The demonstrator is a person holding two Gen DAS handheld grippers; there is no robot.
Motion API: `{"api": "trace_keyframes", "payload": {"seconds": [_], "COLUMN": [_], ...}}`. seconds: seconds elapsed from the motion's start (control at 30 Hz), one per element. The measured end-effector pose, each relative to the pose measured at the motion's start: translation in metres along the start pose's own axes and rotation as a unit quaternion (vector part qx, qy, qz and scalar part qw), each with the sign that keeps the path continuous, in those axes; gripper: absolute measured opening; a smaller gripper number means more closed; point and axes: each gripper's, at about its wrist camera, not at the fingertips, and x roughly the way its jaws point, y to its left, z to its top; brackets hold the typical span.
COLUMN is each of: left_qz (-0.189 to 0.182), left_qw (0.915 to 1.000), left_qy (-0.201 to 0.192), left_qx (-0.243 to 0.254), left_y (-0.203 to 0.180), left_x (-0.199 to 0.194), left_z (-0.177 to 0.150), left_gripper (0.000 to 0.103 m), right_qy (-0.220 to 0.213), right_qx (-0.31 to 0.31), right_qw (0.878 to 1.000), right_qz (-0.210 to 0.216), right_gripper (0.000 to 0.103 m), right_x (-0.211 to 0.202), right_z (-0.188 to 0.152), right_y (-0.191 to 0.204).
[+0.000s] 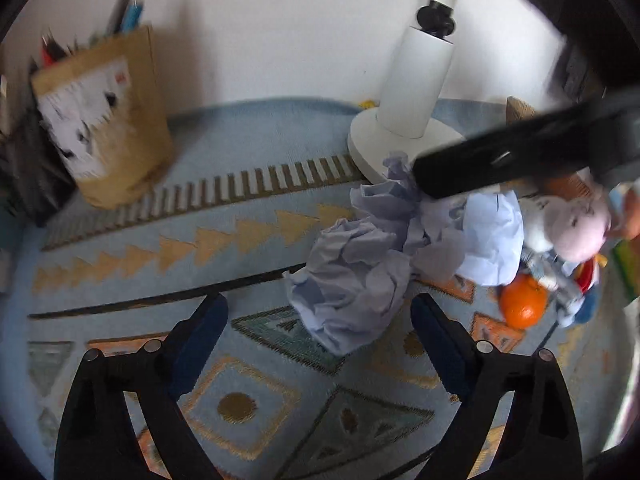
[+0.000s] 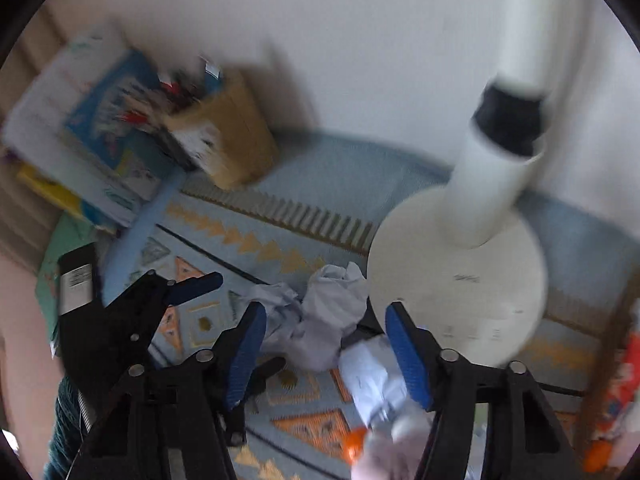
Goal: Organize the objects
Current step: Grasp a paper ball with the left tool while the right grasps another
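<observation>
Several crumpled pale-blue paper balls lie on a patterned rug [image 1: 120, 264]. In the left wrist view my left gripper [image 1: 320, 312] is open, and the nearest paper ball [image 1: 352, 288] sits just ahead of its fingertips, untouched. Beyond it lie another paper wad [image 1: 492, 236], a pinkish plush toy [image 1: 576, 232] and an orange [image 1: 524, 304]. In the right wrist view my right gripper [image 2: 326, 320] hangs open above the paper balls [image 2: 332, 312], with a white wad [image 2: 372, 376] beside its right finger. Nothing is gripped. The view is blurred.
A white lamp base [image 1: 376, 148] with its post stands by the wall. A brown paper bag [image 1: 108, 136] of pens stands at the left, with stacked books [image 2: 88, 128] beside it. A black bar [image 1: 500, 160] of the other tool crosses the upper right.
</observation>
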Motion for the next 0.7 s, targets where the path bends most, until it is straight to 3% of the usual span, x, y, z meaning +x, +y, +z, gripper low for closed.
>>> {"api": "trace_keyframes", "payload": {"seconds": [0.1, 0.13, 0.2, 0.23, 0.27, 0.33, 0.43, 0.6, 0.7], "left_qz": [0.002, -0.002, 0.003, 0.001, -0.006, -0.02, -0.02, -0.016, -0.012], "left_qw": [0.9999, 0.9999, 0.9997, 0.9997, 0.9997, 0.9996, 0.9996, 0.9981, 0.997], "left_qy": [-0.002, 0.001, 0.001, 0.002, -0.001, -0.008, -0.019, -0.048, -0.062], "left_qx": [0.013, 0.016, 0.023, 0.025, 0.024, 0.016, -0.009, -0.037, -0.044], "left_y": [-0.001, -0.003, -0.007, -0.009, -0.011, -0.013, -0.014, -0.032, -0.058], "left_x": [0.003, 0.005, 0.007, 0.007, 0.006, 0.0, -0.014, -0.062, -0.099], "left_z": [0.007, 0.009, 0.013, 0.014, 0.014, 0.013, 0.008, -0.009, -0.025], "left_gripper": [0.092, 0.085, 0.079, 0.074, 0.055, 0.046, 0.043, 0.043, 0.043], "right_qy": [0.039, 0.05, 0.043, 0.044, 0.039, 0.022, -0.016, -0.079, -0.111], "right_qx": [0.037, 0.045, 0.041, 0.039, 0.037, 0.03, 0.033, 0.054, 0.046], "right_qw": [0.999, 0.998, 0.998, 0.998, 0.999, 0.999, 0.999, 0.988, 0.983], "right_qz": [-0.003, 0.004, 0.0, -0.003, -0.004, -0.012, 0.014, 0.122, 0.137], "right_gripper": [0.054, 0.053, 0.04, 0.039, 0.037, 0.032, 0.03, 0.026, 0.026], "right_x": [0.031, 0.04, 0.044, 0.044, 0.044, 0.041, 0.027, -0.023, -0.066], "right_z": [0.011, 0.012, 0.012, 0.011, 0.01, 0.006, -0.002, -0.018, -0.039], "right_y": [-0.008, -0.011, -0.011, -0.01, -0.01, -0.01, -0.015, -0.022, -0.015]}}
